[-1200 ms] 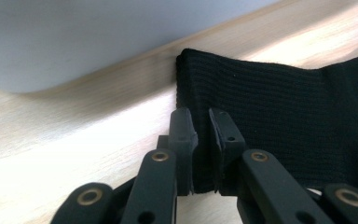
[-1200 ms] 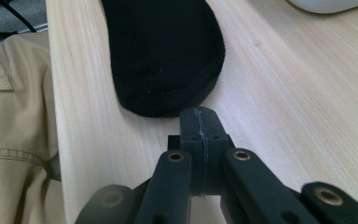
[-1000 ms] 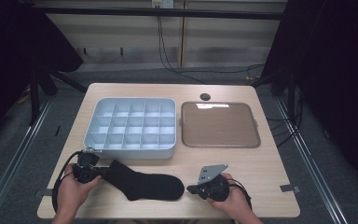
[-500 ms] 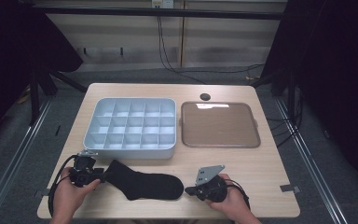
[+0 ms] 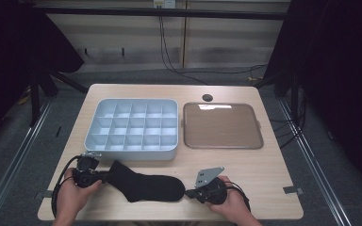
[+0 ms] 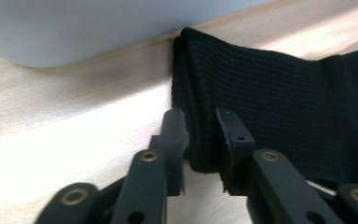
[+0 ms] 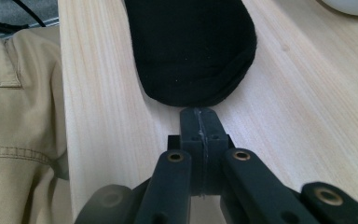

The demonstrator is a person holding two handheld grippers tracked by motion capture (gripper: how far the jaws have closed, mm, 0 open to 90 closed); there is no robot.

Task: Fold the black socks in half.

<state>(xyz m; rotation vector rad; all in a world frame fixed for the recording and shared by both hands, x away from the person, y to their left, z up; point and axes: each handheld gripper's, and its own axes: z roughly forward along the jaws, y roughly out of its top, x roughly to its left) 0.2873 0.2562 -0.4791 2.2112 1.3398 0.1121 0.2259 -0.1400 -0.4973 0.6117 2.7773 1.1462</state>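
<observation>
The black sock (image 5: 143, 184) lies flat near the wooden table's (image 5: 264, 162) front edge, its cuff pinched by the just-closing left gripper (image 6: 200, 128). The right gripper (image 7: 200, 116), jaws pressed together on nothing, meets the toe. The divided tray (image 5: 132, 128) is cropped in both gripper views; the surrounding room is dark.

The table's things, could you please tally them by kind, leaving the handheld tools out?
Black sock: 1
Grey compartment box: 1
Brown tray: 1
Total: 3
</observation>
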